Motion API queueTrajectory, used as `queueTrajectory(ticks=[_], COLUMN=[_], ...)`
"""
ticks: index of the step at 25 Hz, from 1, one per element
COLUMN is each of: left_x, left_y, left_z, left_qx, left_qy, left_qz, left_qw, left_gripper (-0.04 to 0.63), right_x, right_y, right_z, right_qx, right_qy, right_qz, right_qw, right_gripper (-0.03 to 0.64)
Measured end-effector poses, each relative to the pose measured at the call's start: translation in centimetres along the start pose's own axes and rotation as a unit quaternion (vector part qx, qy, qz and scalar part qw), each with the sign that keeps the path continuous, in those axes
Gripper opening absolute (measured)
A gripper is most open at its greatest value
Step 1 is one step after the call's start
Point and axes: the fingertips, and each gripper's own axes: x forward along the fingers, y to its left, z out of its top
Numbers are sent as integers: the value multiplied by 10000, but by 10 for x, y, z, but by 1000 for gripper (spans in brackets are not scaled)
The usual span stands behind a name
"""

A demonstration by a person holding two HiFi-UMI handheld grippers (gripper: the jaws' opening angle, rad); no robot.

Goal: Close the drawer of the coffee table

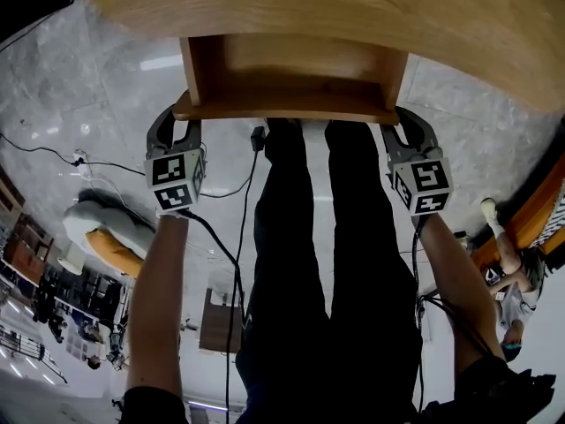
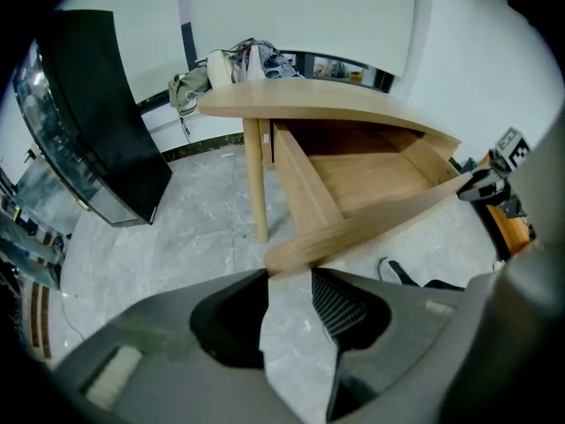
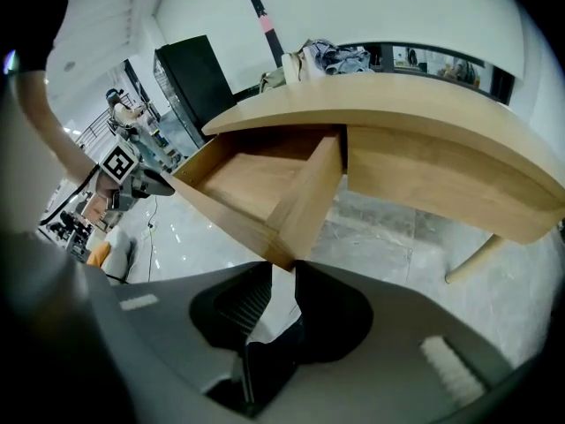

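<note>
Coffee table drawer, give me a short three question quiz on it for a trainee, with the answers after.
1. True or false: the drawer is pushed fully into the coffee table.
2. What shows inside the drawer? A: a folded cloth. B: only bare wood. C: a cup.
3. In the head view, which gripper is at the right end of the drawer?
Key: 1 false, it stands pulled out. 2 B. 3 the right gripper; the left gripper is at the left end.

Head overhead; all views share drawer (image 1: 291, 78)
</note>
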Motion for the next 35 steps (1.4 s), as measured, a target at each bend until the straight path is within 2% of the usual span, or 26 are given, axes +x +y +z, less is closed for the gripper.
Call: queueTrajectory(ticks=[4,7,14,21,30,32,35], left_x=[0,5,18,28,35,36,38], left_y=[3,8,20,24,22,21,22], left_z=[9,25,56,95,112,115,122], left_qx=[-225,-296,-247,-355,-392,-405,-462], left_qy=[-30,-207,-360,-511,-547,-557,-616], left_qz=[24,74,83,135,178,175,192], left_qw=[9997,9993,9990,9980,9976,9975,9969], left_gripper=[161,161,161,161,161,161,161], right_x=[-1,2,12,17,18,19,20], right_y=[-4,-12,-29,-51,-66,-68,-73], right_z=[9,23,52,80,90,90,95], right_qx=[79,201,563,1239,1379,1672,2284], right_qy=[-77,-237,-574,-849,-1064,-1164,-1421], right_qz=[-43,-109,-223,-323,-321,-248,-130], right_qw=[9999,9995,9965,9881,9842,9787,9630], right_gripper=[83,83,83,83,83,84,86])
